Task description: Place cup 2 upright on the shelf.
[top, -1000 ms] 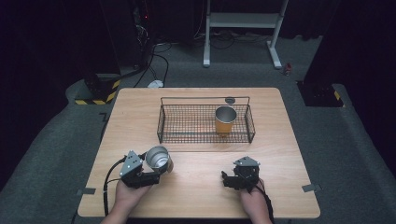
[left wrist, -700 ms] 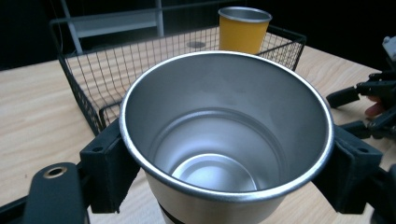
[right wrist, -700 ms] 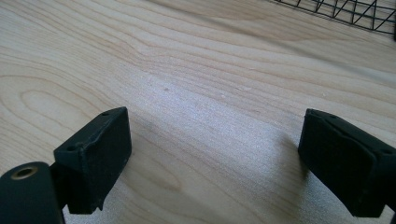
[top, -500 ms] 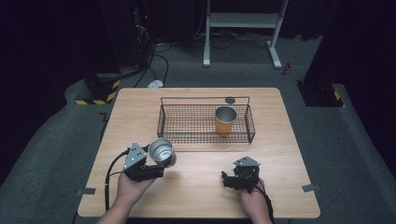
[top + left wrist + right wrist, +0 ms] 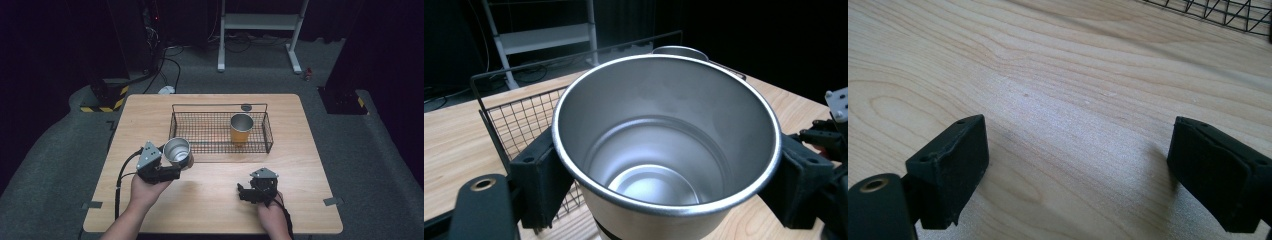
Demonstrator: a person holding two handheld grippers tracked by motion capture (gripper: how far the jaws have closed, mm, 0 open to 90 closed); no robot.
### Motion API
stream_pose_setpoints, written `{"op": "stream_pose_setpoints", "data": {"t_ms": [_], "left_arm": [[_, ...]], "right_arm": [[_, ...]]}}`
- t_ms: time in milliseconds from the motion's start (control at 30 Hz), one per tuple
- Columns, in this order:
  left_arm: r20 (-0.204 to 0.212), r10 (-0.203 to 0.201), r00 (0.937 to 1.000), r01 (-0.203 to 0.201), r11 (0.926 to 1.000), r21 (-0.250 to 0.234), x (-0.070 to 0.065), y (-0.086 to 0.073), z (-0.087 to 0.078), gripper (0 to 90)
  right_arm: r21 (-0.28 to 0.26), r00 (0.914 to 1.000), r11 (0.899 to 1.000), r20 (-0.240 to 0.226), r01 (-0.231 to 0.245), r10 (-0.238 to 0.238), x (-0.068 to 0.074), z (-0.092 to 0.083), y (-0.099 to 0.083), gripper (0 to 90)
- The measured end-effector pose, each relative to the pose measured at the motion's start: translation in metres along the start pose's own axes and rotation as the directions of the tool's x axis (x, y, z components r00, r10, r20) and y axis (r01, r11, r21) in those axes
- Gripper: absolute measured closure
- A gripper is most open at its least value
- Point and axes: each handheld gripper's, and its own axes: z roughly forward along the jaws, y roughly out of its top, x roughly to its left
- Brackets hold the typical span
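Left gripper view: steel cup [image 5: 666,150] upright, mouth up, clasped between left gripper [image 5: 669,175] fingers; right gripper [image 5: 1078,170] fingers spread, empty.

1. I see a brushed metal cup [image 5: 664,150], satin-smooth inside, with a shiny rim.
2. My counter [image 5: 210,195] is pale wood, matt and grained.
3. The basket [image 5: 220,145] is thin black wire mesh.
4. My hand-held gripper [image 5: 1083,170] pads look like matt black plastic.

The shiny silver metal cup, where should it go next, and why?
Probably onward over the near rim of the black wire basket and down beside the orange metal cup. The left gripper holds the shiny silver metal cup upright, just short of that rim.
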Motion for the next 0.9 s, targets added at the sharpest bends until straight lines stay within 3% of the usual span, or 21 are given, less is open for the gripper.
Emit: {"op": "stream_pose_setpoints", "data": {"t_ms": [400, 900], "left_arm": [[-0.003, -0.006, 1.0, 0.006, 1.0, 0.002, 0.006, 0.024, 0.018, 18.8], [-0.05, -0.017, 0.9986, 0.017, 0.9998, 0.009, 0.014, 0.045, 0.043, 18.8]], "right_arm": [[0.0, 1.0, 1.0, -0.001, 0.0, 0.0, 0.0, 0.0, 0.0, 9.5], [-0.001, 1.0, 1.0, -0.002, 0.006, -0.006, 0.0, 0.0, 0.0, 9.6]]}}
